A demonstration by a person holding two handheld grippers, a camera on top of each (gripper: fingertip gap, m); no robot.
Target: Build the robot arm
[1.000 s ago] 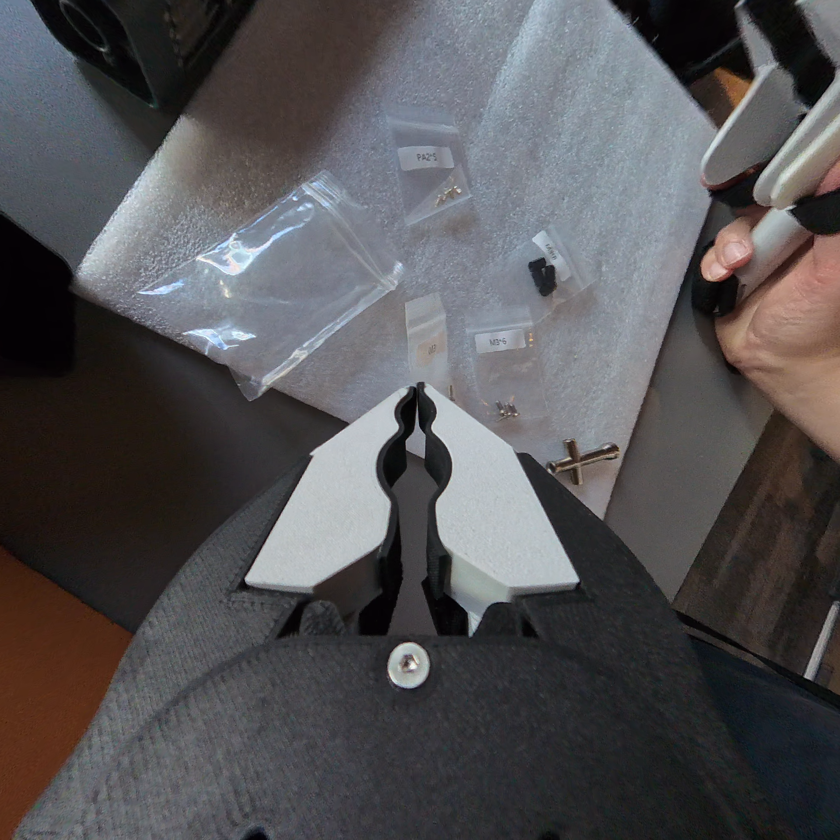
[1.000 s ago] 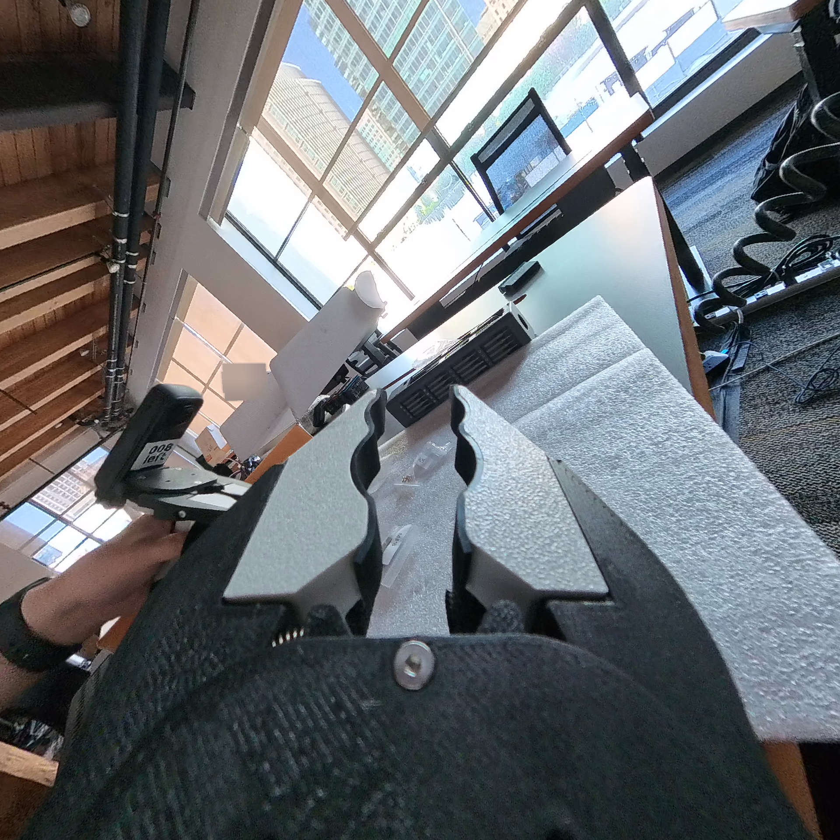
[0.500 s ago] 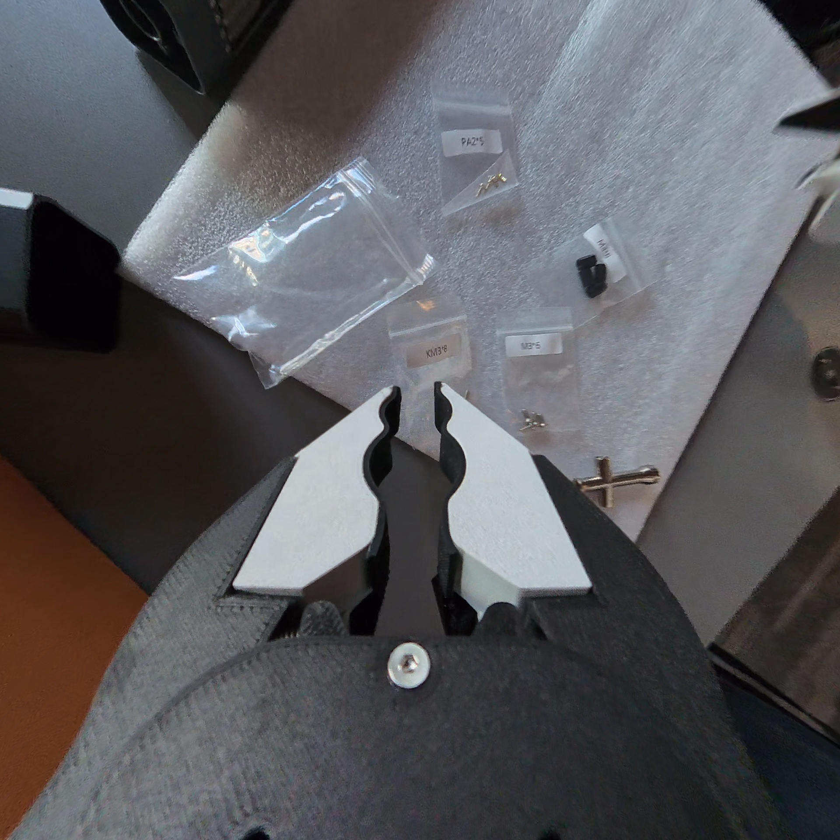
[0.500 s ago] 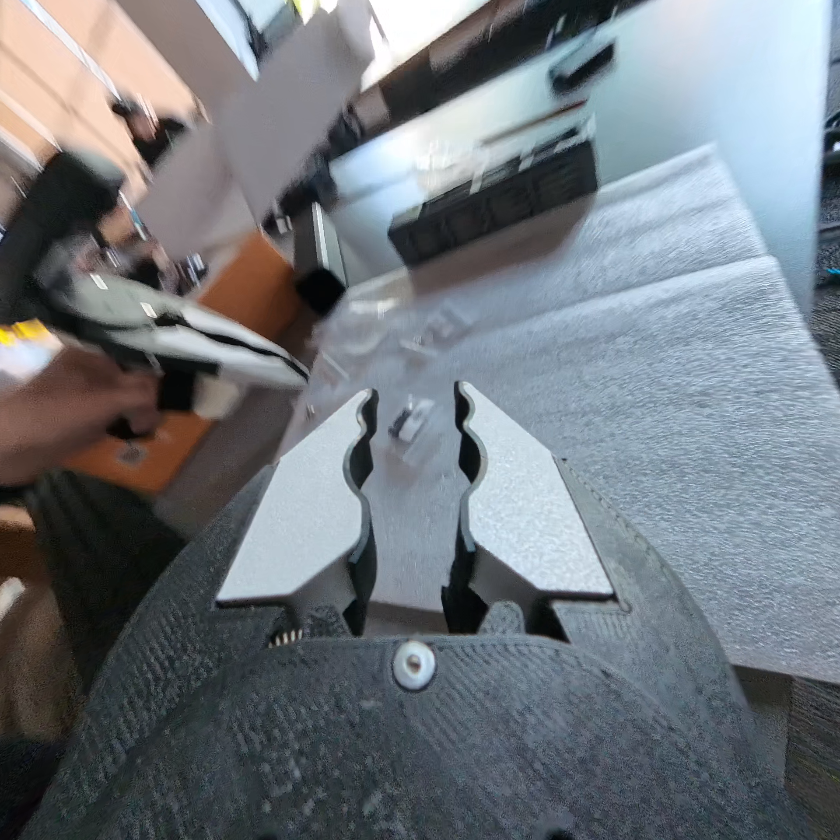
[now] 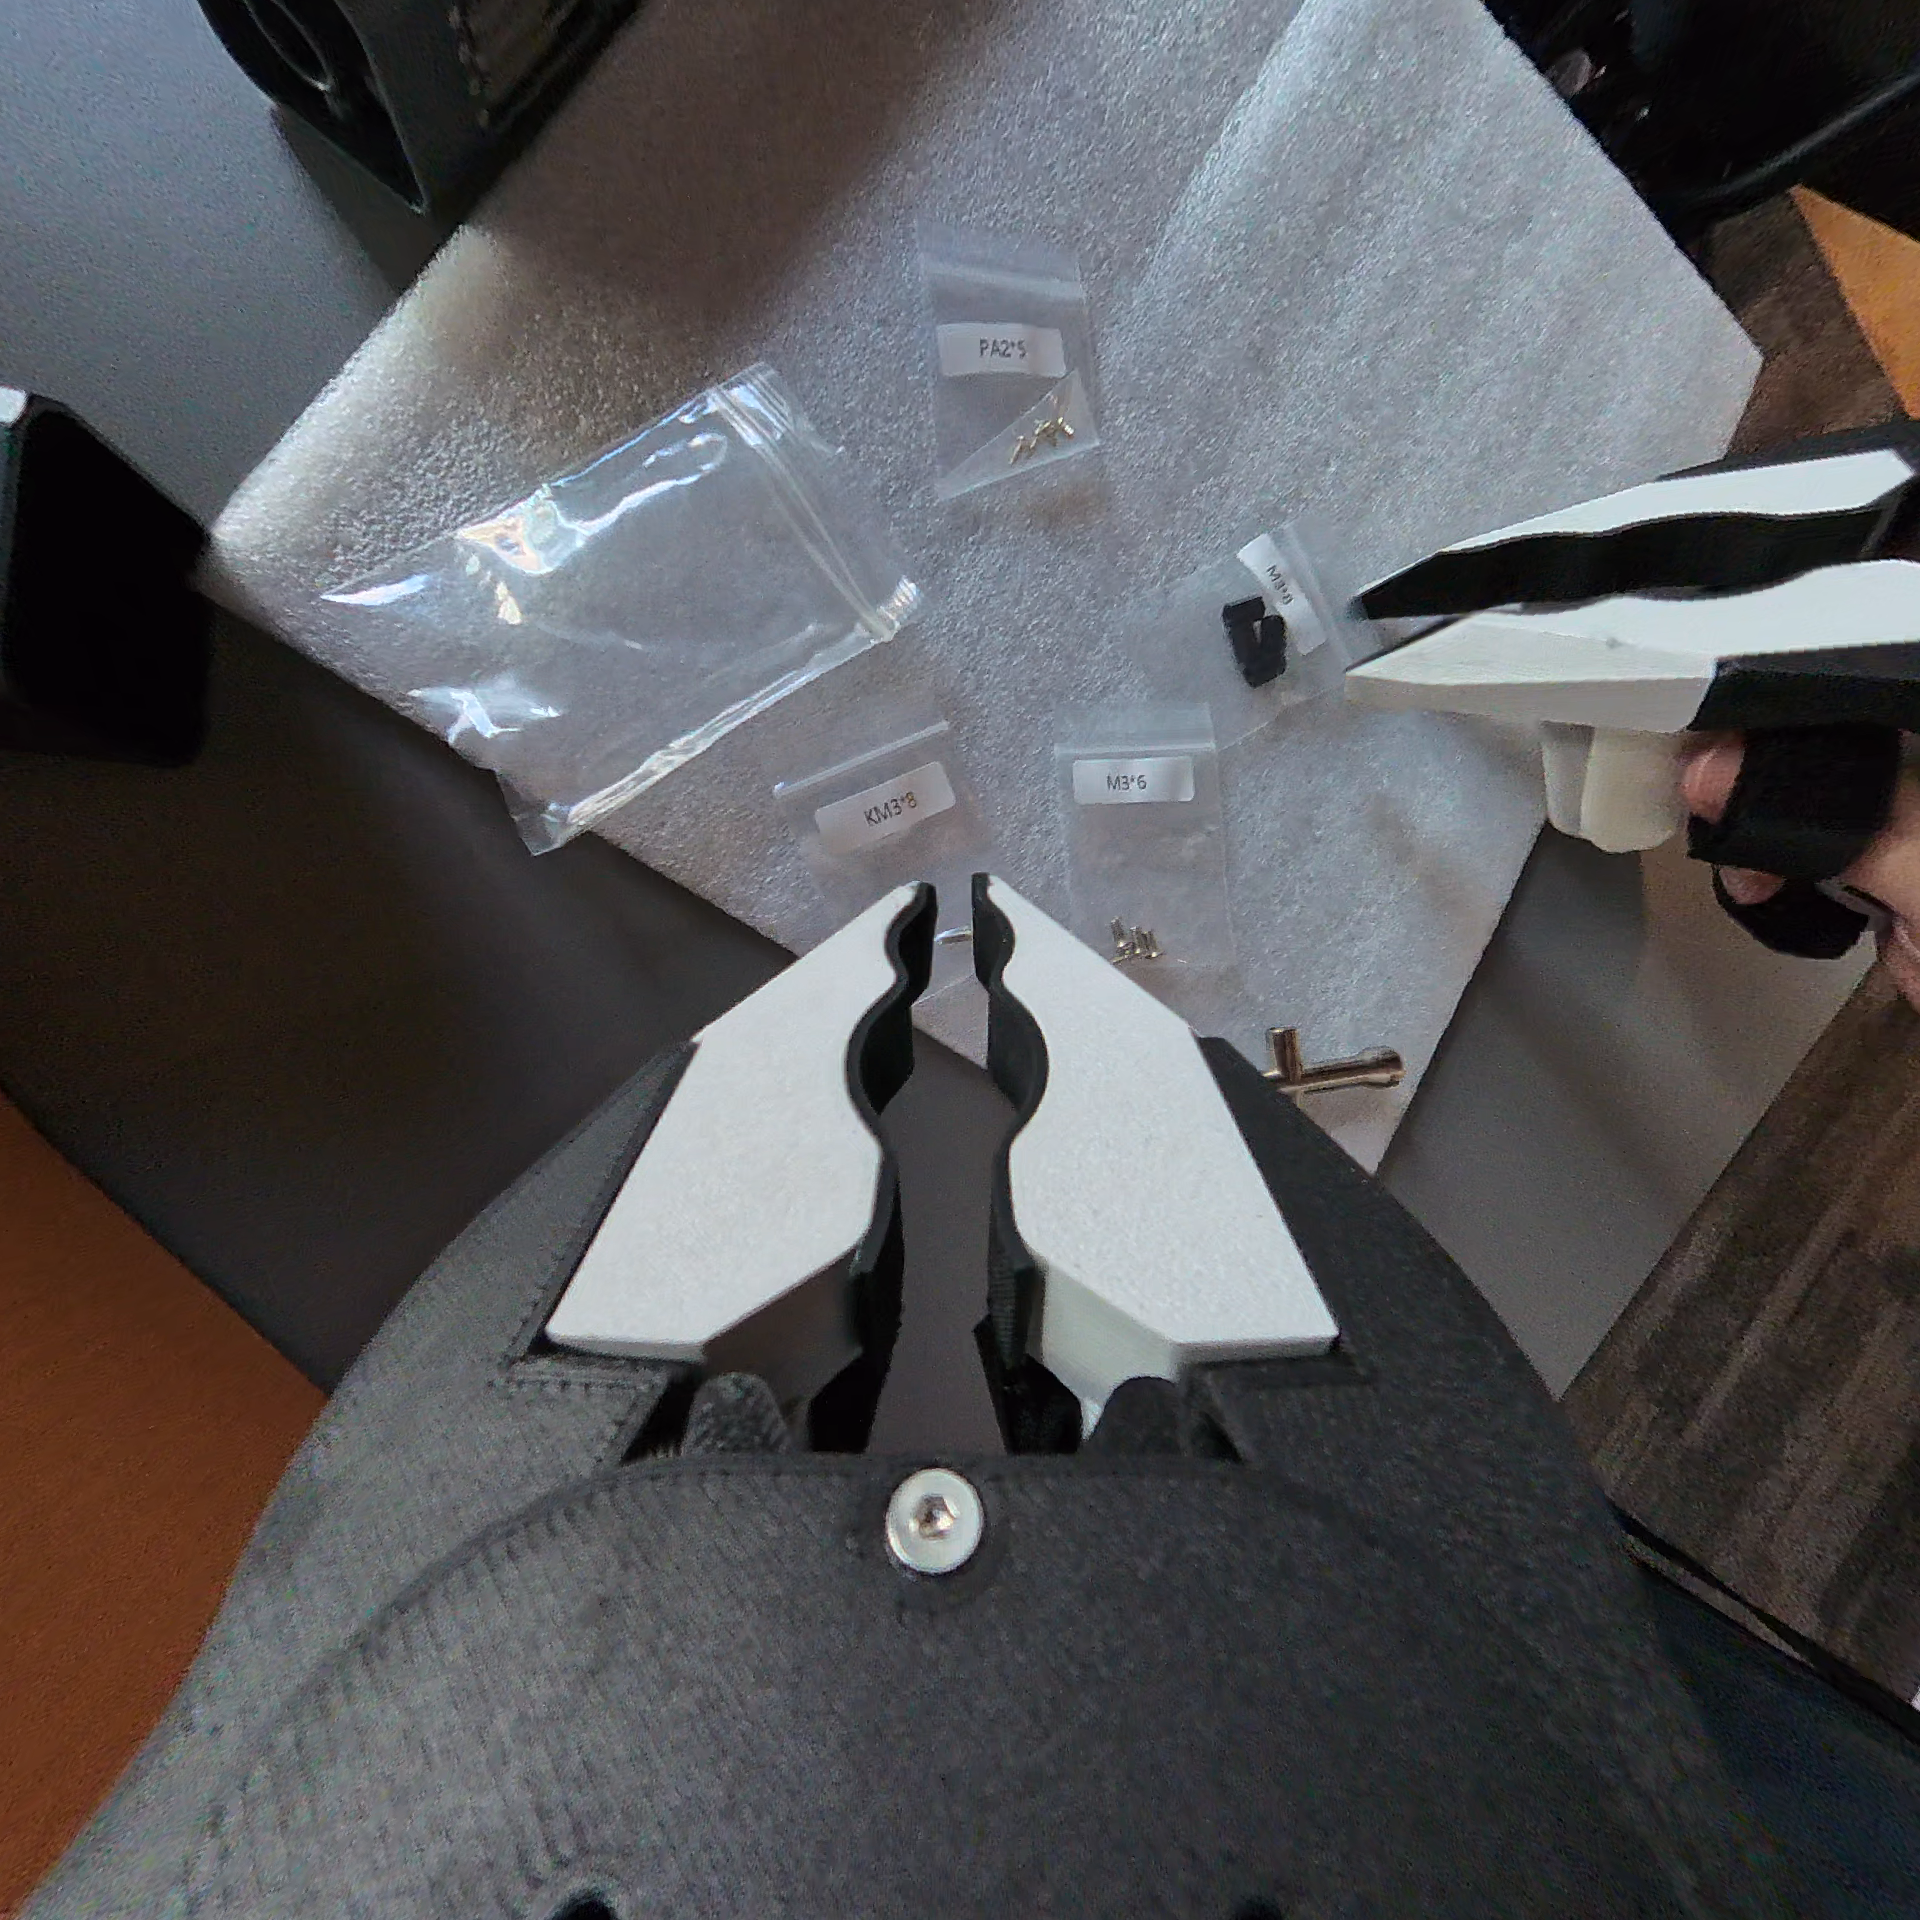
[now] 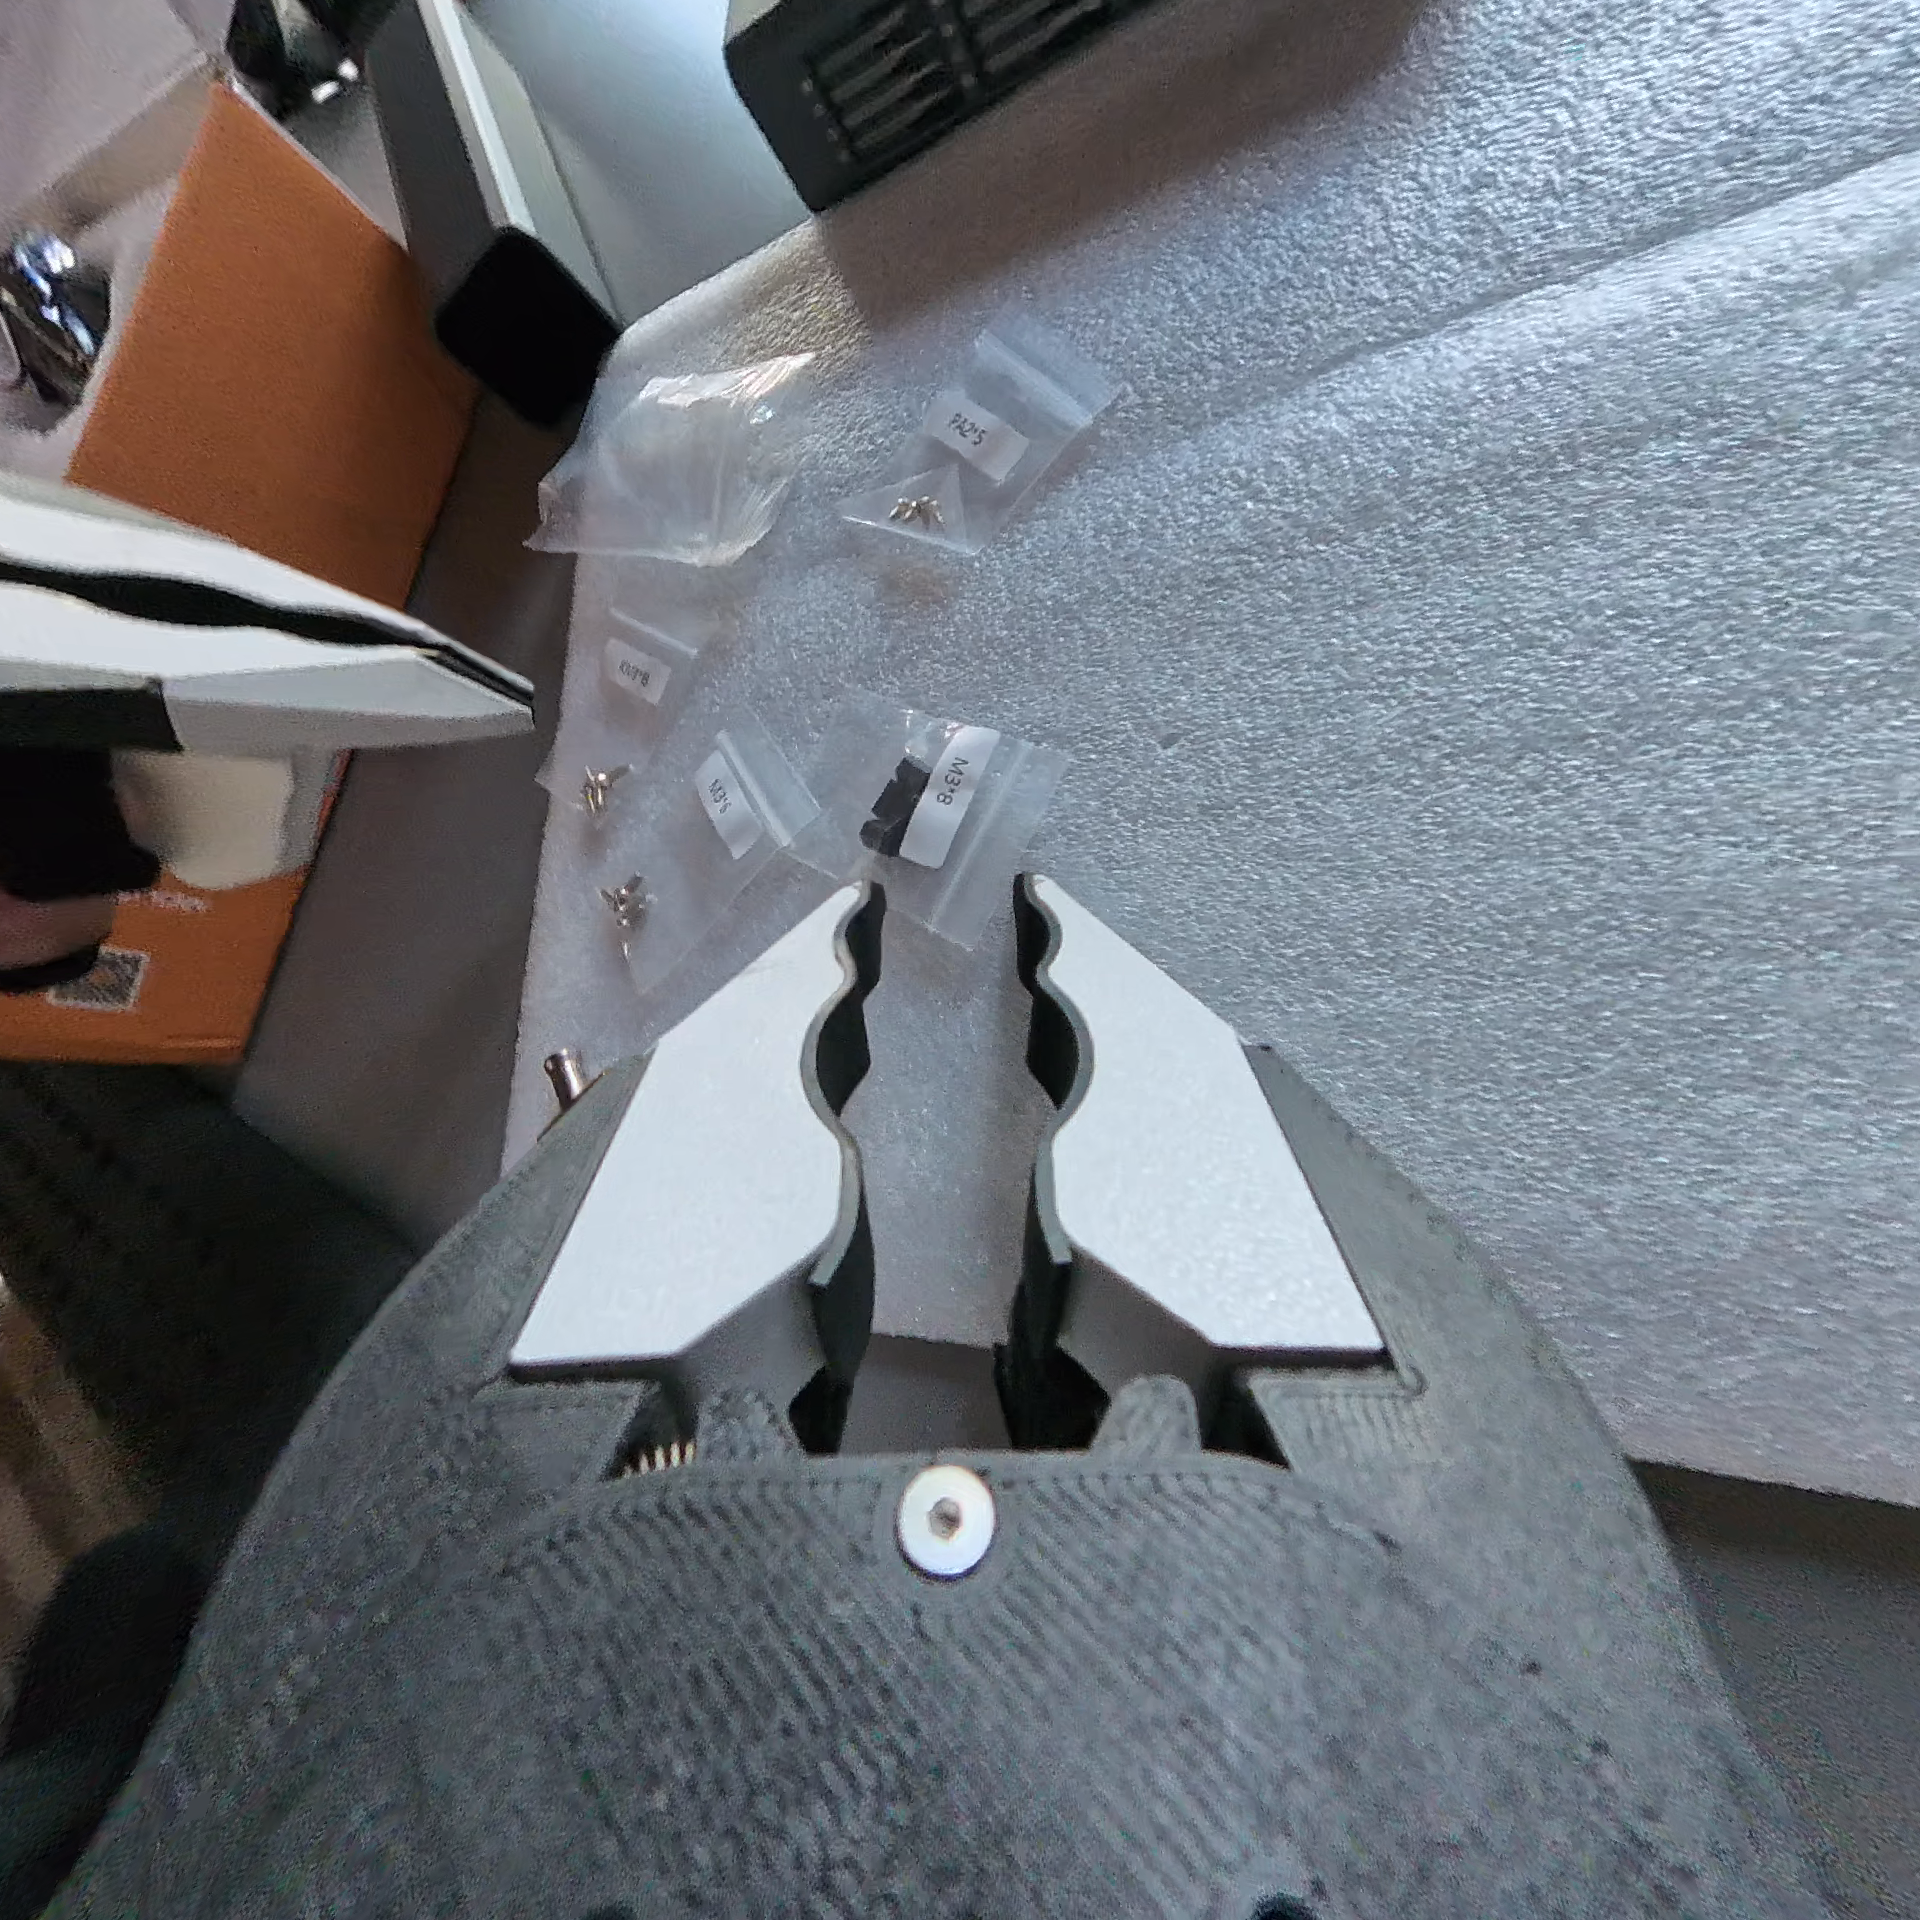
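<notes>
Several small clear zip bags lie on a white foam sheet (image 5: 1351, 312). My left gripper (image 5: 954, 899) is open by a narrow gap over the near end of a labelled bag (image 5: 883, 810), with a small screw showing between the tips. My right gripper (image 6: 945, 888) is open, and the near corner of the bag of black screws (image 6: 940, 810) lies between its tips. It also shows in the left wrist view (image 5: 1351, 639), at that bag (image 5: 1262, 634). The left gripper shows in the right wrist view (image 6: 525, 698), above the sheet's edge.
A large empty clear bag (image 5: 623, 613), a bag of brass screws (image 5: 1003, 384), a bag of silver screws (image 5: 1138, 831) and a metal cross key (image 5: 1325, 1065) lie on the foam. A black slotted case (image 6: 935, 83) and a black block (image 5: 83, 603) stand beside it. The grippers' ends are close to 12 cm from one another.
My right gripper swung down from facing the windows to the black-screw bag. My left gripper went from shut to open, then narrowed, and pulled back a little from the bags.
</notes>
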